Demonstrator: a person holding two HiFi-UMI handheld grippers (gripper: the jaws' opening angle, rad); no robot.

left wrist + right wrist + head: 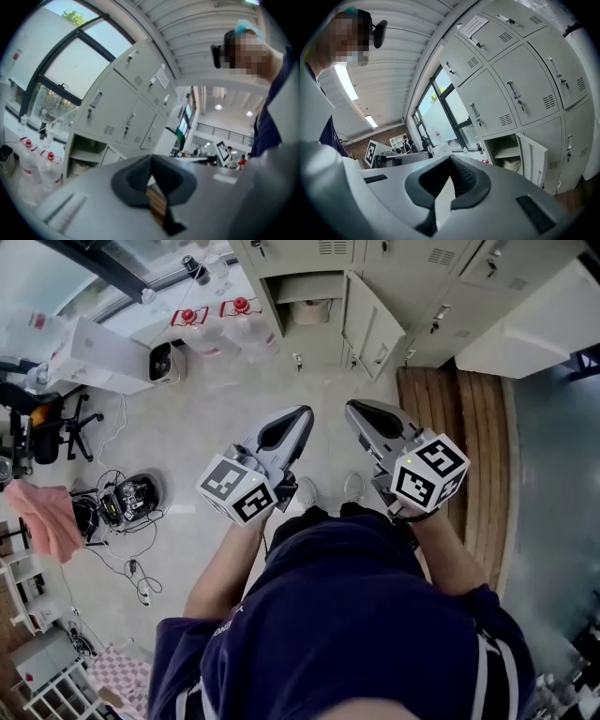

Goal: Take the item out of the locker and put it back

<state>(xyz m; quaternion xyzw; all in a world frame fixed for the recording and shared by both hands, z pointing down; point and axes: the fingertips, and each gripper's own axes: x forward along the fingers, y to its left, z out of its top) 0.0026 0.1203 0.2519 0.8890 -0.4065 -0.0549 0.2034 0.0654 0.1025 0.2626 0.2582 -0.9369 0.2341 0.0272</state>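
Observation:
A bank of pale grey lockers stands ahead. One low locker (314, 298) is open, its door (372, 331) swung out to the right. A pale, roll-like item (314, 312) sits inside on the locker floor. The left gripper view shows the same open locker (86, 151) and item (78, 168). In the right gripper view the locker (506, 151), its door (533, 161) and the item (513, 165) show too. My left gripper (305, 414) and right gripper (353, 410) are held side by side at chest height. Both are well short of the locker, shut, with nothing between the jaws.
Large water bottles with red caps (216, 320) stand left of the lockers beside a small white appliance (167, 362). A wooden bench (473, 427) runs along the right. Cables and a round device (131, 498) lie on the floor at left, near an office chair (56, 427).

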